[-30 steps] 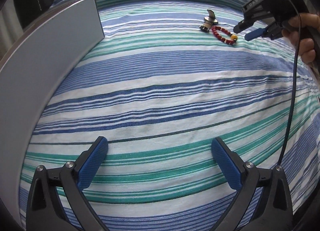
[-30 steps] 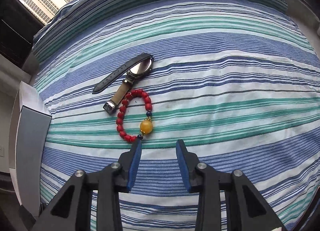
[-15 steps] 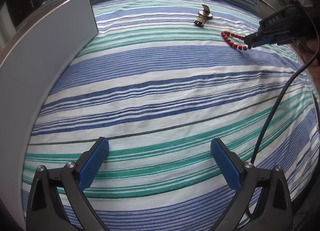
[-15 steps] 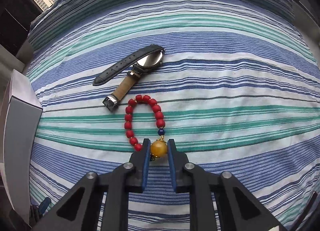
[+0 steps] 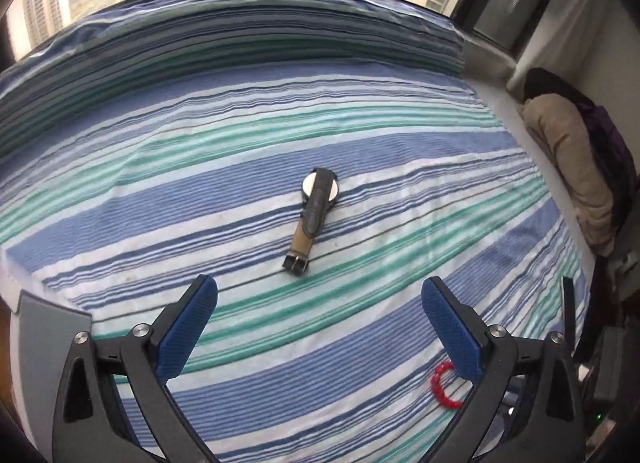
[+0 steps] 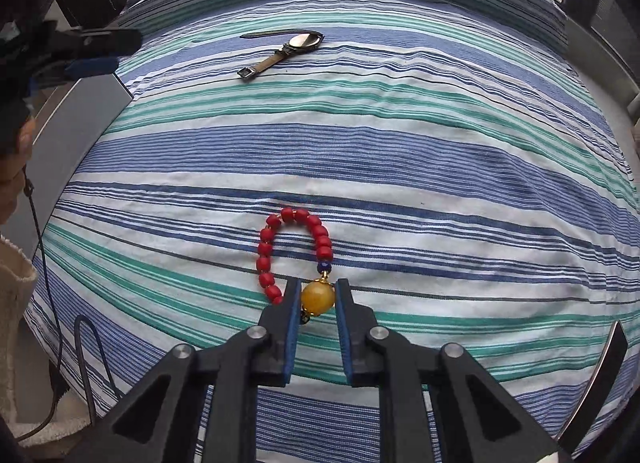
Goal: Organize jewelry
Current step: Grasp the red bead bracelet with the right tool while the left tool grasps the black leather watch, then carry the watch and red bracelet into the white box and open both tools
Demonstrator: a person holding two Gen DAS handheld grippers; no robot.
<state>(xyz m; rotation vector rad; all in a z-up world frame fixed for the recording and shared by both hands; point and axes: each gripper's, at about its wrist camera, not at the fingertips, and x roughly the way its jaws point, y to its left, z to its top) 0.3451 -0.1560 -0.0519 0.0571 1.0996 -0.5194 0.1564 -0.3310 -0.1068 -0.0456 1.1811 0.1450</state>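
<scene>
The right gripper (image 6: 318, 297) is clenching the bracelet (image 6: 294, 249) by its amber bead (image 6: 318, 298). The left gripper (image 5: 320, 327) is hanging released, facing the watch (image 5: 314, 215), likely next.

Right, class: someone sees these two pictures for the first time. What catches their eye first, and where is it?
The red bead bracelet stands out, low in the right wrist view, its big yellow bead pinched in the right gripper. Next comes the wristwatch lying mid-frame on the blue-and-green striped bedsheet, ahead of the open left gripper.
</scene>
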